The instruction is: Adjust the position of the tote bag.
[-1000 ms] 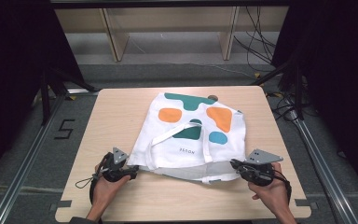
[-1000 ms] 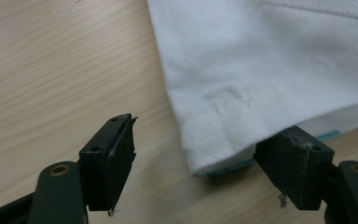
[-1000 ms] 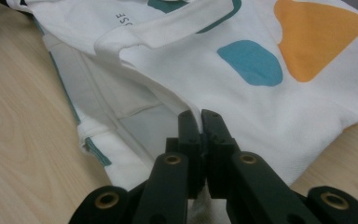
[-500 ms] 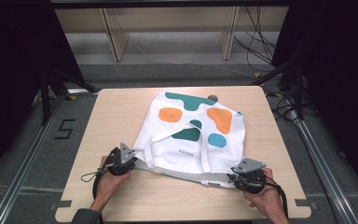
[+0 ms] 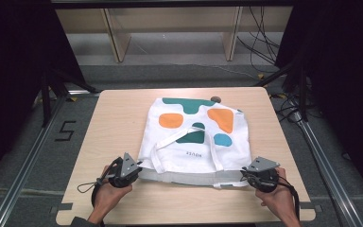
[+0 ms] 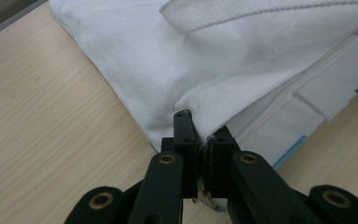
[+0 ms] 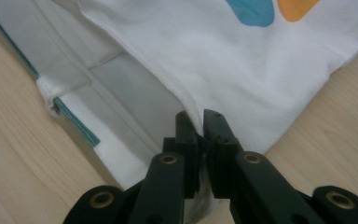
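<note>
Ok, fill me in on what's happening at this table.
A person holds a gripper in each hand, working a white tote bag lying flat on the table. The left gripper is shut on the bag's near left corner, the right gripper on its near right corner. The printed side faces up, handles on top.

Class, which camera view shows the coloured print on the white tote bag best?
The high view: the whole tote bag lies flat, so every green, orange and blue patch shows. The right gripper view catches just bits of a blue and an orange patch at its top edge; the left gripper view shows plain white cloth.
</note>
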The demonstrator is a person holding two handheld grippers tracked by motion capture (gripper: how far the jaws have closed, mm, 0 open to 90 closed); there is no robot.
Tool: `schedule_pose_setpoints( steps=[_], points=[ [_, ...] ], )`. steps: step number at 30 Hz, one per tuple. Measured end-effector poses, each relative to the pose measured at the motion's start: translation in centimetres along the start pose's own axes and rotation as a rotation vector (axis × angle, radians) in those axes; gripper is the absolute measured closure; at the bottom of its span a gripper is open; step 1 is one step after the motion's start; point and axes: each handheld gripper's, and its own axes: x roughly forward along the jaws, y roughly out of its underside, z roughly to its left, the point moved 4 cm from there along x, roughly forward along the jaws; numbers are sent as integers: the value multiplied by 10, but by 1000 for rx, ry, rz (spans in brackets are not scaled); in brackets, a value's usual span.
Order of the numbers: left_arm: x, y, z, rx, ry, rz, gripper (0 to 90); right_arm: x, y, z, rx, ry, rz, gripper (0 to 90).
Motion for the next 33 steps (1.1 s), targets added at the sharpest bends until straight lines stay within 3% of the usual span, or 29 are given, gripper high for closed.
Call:
schedule_pose_setpoints(
  steps=[1,2,3,4,7,9,12,13,16,21,27,28,33],
  points=[
    [0,-1,0,2,-1,-31,852,-2,-1,-2,1,0,-13,858],
    [-4,0,-1,25,16,-23,851,-4,-1,-3,4,0,-23,859],
    [-6,0,-3,16,11,-27,850,-6,-1,-4,20,-1,-32,859],
    [-8,1,-5,12,22,-27,849,-5,-1,-6,3,1,-45,858],
    [-13,2,-11,18,40,-34,844,-5,2,-6,19,-7,-37,836],
    [-16,4,-16,15,44,-28,837,-3,6,-7,55,-10,-25,786],
    [-17,5,-20,20,54,-26,835,1,9,-7,58,0,-3,745],
    [-17,5,-22,38,60,-20,833,4,10,-7,47,7,13,733],
    [-18,6,-24,20,67,-22,827,11,13,-9,22,22,44,744],
    [-19,4,-24,18,62,-31,830,7,8,-11,16,11,-1,848],
    [-23,3,-29,12,70,-36,836,-2,5,-15,12,9,-59,860],
    [-24,4,-30,1,82,-37,836,-4,6,-13,41,10,-57,860],
    [-31,1,-31,-2,61,-75,836,-14,-1,-14,36,22,-106,866]
  ],
)
